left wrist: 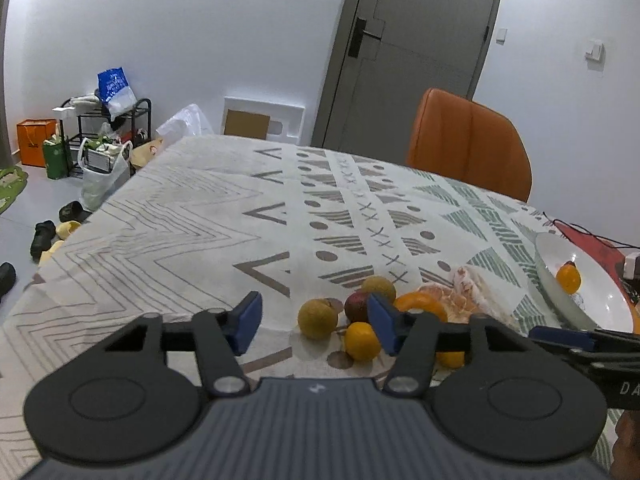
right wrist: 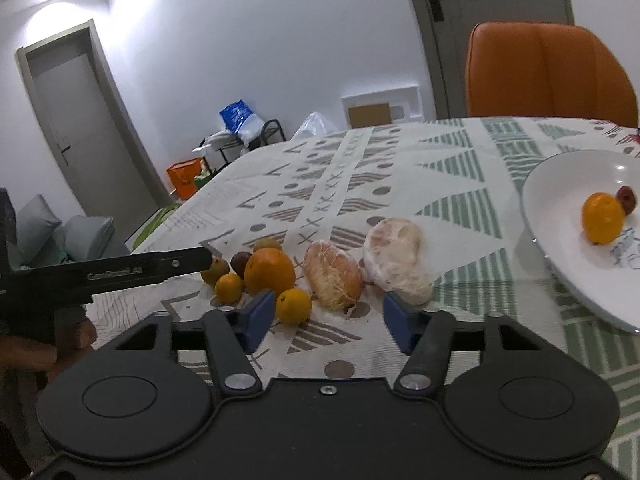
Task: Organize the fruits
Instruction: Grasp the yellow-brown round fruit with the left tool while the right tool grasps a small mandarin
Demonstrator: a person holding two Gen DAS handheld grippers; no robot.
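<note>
Both claws spread wide and empty over the fruit pile near the tabletop's front edge

Right gripper (right wrist: 329,320) faces the peeled, membrane-covered pomelo segments (right wrist: 334,274) — soft, squishy, so I'd pinch gently across the middle; left gripper (left wrist: 314,326) faces small round firm orange kumquats (left wrist: 362,341), likely to roll. White ceramic plate (right wrist: 560,216) waits toward the right edge.

Open left gripper (left wrist: 314,326) above fruits (left wrist: 318,319)

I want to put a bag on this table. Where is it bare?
Bare: the cloth from the fruit pile to the far edge by the chair, and the strip between the pile and the plate. Crowded: around the pile, where both claws sit.
</note>
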